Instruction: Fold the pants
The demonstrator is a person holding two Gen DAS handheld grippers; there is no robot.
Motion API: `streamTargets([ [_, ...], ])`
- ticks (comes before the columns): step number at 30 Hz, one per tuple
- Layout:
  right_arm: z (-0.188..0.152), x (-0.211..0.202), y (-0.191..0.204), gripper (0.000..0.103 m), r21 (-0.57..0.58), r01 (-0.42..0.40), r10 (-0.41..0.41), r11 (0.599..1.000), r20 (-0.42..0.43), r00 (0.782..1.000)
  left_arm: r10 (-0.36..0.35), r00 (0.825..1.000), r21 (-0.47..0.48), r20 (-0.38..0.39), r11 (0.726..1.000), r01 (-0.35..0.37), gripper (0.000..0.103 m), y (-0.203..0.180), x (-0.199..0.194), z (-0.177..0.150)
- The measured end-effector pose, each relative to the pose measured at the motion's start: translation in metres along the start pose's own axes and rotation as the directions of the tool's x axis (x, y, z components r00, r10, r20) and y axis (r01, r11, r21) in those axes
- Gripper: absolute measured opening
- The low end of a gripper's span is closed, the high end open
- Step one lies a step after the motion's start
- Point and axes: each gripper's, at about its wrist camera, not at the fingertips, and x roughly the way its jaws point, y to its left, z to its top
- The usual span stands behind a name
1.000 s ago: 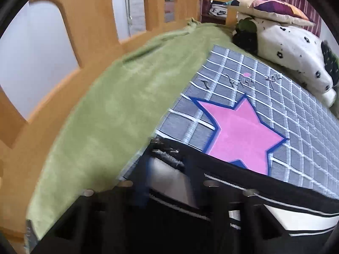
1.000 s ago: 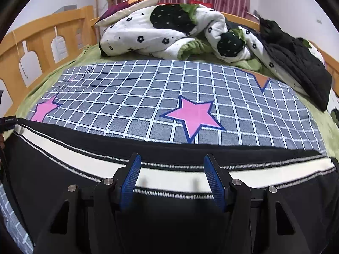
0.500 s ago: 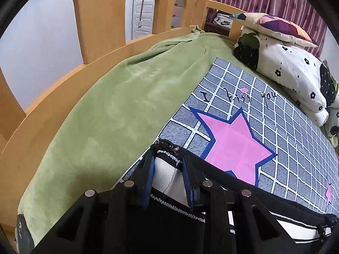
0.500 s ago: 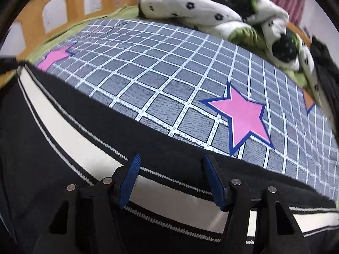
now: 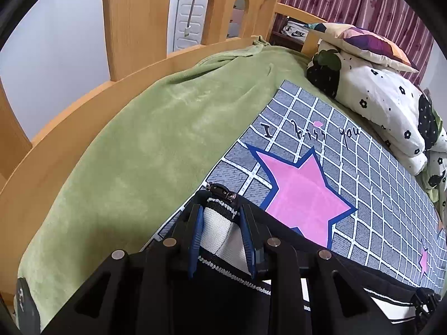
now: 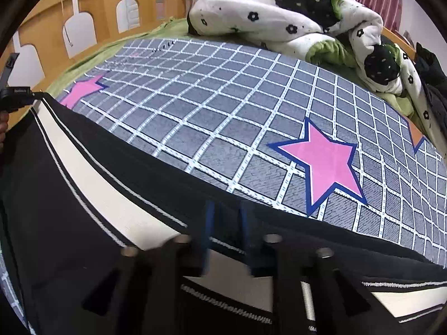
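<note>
Left wrist view shows, nearest to the camera at 6 o'clock, the left gripper (image 5: 220, 217) with its blue-lined jaws pressed on a corner of the black pants (image 5: 229, 301). Between the jaws sits the white side stripe (image 5: 216, 230) of the pants, bunched into a fold, and just past the fingertips, at 12 o'clock from them, a small dark metal clip (image 5: 222, 190) shows on the hem. The pants lie on the near edge of a grey checked blanket (image 5: 377, 184) with a pink star (image 5: 301, 195), and they run off toward 4 o'clock. At 9 o'clock of the blanket a green sheet (image 5: 145, 145) covers the mattress, and beyond it stands the wooden bed rail (image 5: 134, 22) with arched openings. Farther, at 2 o'clock, a white quilt with black flowers (image 5: 380, 103) is piled, with a colourful pillow (image 5: 368, 44) on top of it.

Right wrist view shows the right gripper (image 6: 225, 217) at 6 o'clock; its jaws have just been closing and now stand narrow with the black upper edge of the pants between them. The picture is blurred there, so firm pressing cannot be told. The white stripe runs from 9 o'clock down under the gripper. Far at 9 o'clock the other gripper's tip holds the pants' end. No container is seen on the bed.
</note>
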Motion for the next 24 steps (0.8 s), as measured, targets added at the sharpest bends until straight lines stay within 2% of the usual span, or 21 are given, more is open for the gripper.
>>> streamTargets([
  [8,0.000,0.010,-0.003,0.035,-0.020,-0.036,0.035,0.999,-0.023,0.999,-0.011,1.000,-0.032,-0.024,0.999,0.010,0.032,0.008,0.008,0.002],
  [11,0.000,0.010,0.001,0.009,-0.046,-0.044,0.042,0.998,-0.028,0.999,-0.025,0.999,-0.054,-0.042,0.998,0.023,0.032,0.012,0.014,0.001],
  [12,0.000,0.009,0.004,0.006,-0.058,-0.032,0.031,0.998,-0.027,0.999,-0.028,0.999,-0.054,-0.040,0.998,0.026,0.031,0.012,0.015,0.001],
  [14,0.000,0.006,0.007,0.004,-0.069,-0.023,0.021,0.997,-0.017,1.000,-0.032,0.999,-0.042,-0.019,0.999,0.031,0.022,0.010,0.010,0.002],
  [16,0.002,-0.003,0.006,0.003,-0.062,-0.027,0.028,0.998,0.008,1.000,-0.025,0.998,-0.045,0.052,0.999,0.027,0.008,0.010,-0.006,0.004],
  [18,0.006,-0.020,-0.001,0.003,-0.029,-0.054,0.055,0.998,0.067,0.996,-0.031,0.992,-0.046,0.123,0.998,0.036,0.003,0.010,-0.021,0.008],
  [19,0.008,-0.026,-0.004,0.003,-0.019,-0.066,0.067,0.998,0.087,0.994,-0.024,0.991,-0.049,0.132,0.998,0.031,0.003,0.012,-0.022,0.008],
  [20,0.010,-0.030,-0.008,0.003,-0.010,-0.074,0.075,0.997,0.108,0.991,-0.027,0.992,-0.053,0.125,0.998,0.033,0.003,0.014,-0.019,0.009],
  [22,0.010,-0.022,-0.010,0.003,0.003,-0.073,0.072,0.997,0.102,0.992,-0.040,0.997,-0.086,0.060,0.995,0.045,0.003,0.020,-0.005,0.008],
  [24,0.004,0.003,-0.007,0.003,0.005,-0.052,0.052,0.999,0.037,0.998,-0.083,0.997,-0.126,0.001,0.989,0.082,0.003,0.025,0.005,0.007],
])
